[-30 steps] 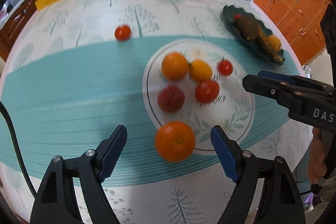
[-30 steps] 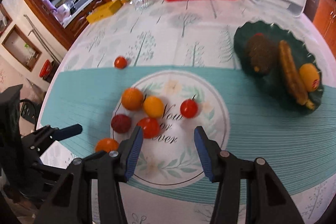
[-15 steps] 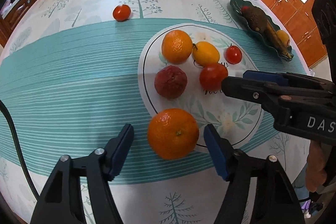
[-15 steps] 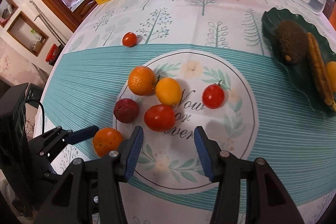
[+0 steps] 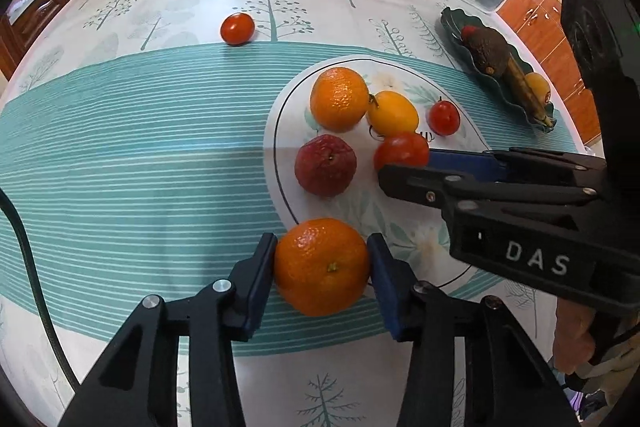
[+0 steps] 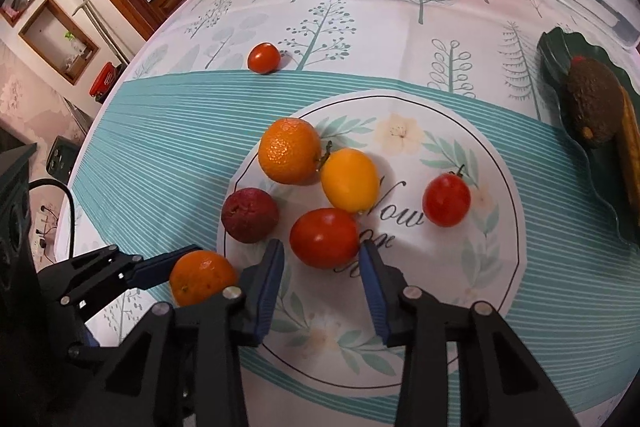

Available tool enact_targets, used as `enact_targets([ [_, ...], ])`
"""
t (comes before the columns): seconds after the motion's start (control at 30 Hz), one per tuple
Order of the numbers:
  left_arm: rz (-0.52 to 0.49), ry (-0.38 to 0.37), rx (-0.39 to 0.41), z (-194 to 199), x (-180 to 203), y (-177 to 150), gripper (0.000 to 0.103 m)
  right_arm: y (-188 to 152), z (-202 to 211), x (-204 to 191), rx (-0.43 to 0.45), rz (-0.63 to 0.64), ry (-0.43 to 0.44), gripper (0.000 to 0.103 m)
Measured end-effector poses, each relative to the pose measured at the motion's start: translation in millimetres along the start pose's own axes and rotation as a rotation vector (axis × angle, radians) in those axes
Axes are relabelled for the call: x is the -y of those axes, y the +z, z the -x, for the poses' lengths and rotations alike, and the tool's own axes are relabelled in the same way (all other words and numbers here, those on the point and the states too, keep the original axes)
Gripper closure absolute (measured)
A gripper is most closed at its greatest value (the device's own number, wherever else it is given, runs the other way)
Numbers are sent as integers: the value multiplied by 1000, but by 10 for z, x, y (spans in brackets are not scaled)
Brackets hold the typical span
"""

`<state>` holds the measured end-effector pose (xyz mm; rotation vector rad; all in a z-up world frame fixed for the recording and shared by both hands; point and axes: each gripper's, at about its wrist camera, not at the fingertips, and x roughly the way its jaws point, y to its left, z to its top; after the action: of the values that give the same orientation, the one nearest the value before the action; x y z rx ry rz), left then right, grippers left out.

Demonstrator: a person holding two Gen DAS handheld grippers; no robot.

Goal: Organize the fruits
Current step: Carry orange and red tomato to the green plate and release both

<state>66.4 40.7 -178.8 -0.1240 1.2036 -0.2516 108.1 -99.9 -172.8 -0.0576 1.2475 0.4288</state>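
Your left gripper point(image 5: 322, 267) has just been closing, fingers now pressed on the orange point(image 5: 322, 267) at the round print's near rim on the desk point(image 5: 120, 155), your right gripper point(image 6: 322, 263) also closing, fingers narrow, flanking the big tomato point(image 6: 324, 238), contact unclear, green dish's point(image 5: 496, 83) far end seen only from the left wrist.

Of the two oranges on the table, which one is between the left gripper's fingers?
The orange nearest the camera, at the printed circle's edge. The other orange lies farther away, touching the yellow fruit.
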Motion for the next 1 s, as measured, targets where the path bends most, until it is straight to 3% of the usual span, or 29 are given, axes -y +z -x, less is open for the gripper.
enact_targets([
  [0.6, 57, 27, -4, 139, -167, -69, 60, -45, -45, 8, 27, -14, 12, 72],
  [1.0, 37, 23, 10, 315, -73, 81, 60, -186, 229, 50, 53, -22, 10, 72],
])
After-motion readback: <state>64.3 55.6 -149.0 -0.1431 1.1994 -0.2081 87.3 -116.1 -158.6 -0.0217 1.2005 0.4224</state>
